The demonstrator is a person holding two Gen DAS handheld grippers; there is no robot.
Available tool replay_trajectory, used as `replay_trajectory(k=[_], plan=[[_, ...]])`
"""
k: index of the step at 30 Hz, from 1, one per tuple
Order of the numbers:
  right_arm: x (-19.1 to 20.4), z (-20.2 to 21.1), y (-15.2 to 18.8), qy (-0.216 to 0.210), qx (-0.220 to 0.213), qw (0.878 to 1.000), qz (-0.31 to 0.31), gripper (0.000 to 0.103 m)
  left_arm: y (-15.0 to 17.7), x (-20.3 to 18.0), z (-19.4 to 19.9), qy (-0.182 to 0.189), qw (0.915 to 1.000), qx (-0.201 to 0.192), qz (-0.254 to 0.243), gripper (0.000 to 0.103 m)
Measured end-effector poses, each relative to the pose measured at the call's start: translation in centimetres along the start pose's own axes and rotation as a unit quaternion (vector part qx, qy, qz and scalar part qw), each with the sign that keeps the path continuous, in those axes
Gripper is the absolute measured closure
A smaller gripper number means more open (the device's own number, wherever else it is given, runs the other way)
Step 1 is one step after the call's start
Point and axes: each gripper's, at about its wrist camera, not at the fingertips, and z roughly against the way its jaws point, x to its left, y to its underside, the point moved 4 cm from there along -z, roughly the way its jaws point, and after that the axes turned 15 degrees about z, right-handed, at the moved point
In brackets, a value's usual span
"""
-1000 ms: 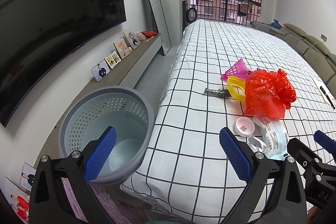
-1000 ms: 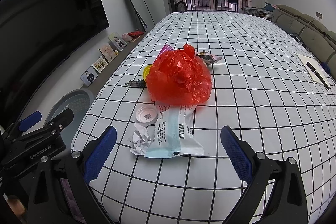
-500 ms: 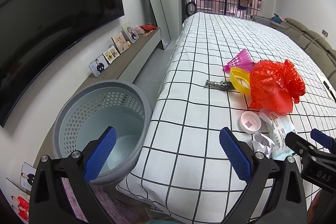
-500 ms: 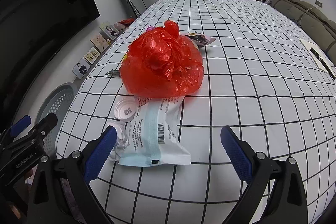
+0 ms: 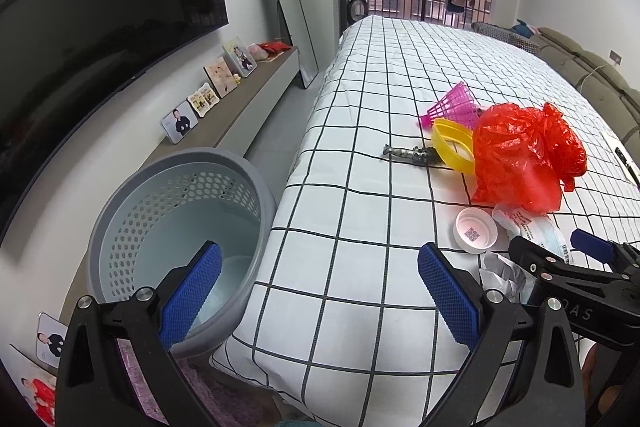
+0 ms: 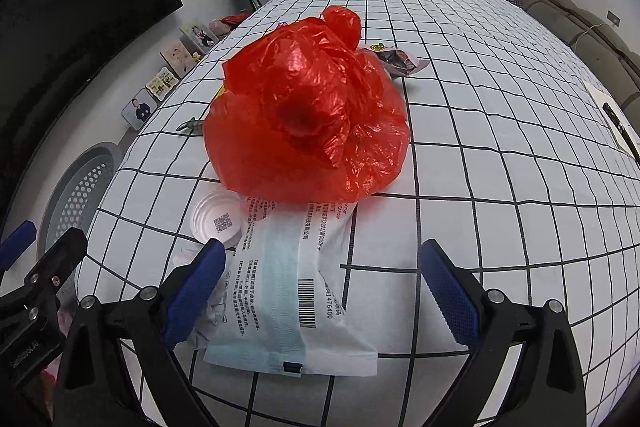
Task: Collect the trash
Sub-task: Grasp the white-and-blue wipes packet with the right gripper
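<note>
Trash lies on a white checked bed: a red plastic bag, a white and blue mask packet in front of it, a white round lid and crumpled paper. My right gripper is open, low over the near end of the packet, with one finger on each side. My left gripper is open and holds nothing. It hovers at the bed's corner beside a grey perforated basket on the floor. The red bag also shows in the left wrist view.
Behind the bag lie a pink shuttlecock, a yellow ring, a dark metal piece and a snack wrapper. A low shelf with photo frames runs along the left wall under a TV. A sofa stands to the right.
My right gripper has moved forward and lower, so the packet now sits between its fingers. My left gripper has shifted a little nearer to the bed and basket.
</note>
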Motion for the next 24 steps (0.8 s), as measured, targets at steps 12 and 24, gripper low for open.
replay_trajectory(k=[12,24], plan=[[0.6,0.1,0.4,-0.025,0.007,1.0,0.012,0.052,0.4,-0.8,0.7,0.025,0.9997,0.004,-0.006,0.006],[-3.4,4.3,2.4,-0.029,-0.013,0.999,-0.029,0.053,1.5,-2.5,1.9,0.048,0.9986,0.007,-0.023,0.006]])
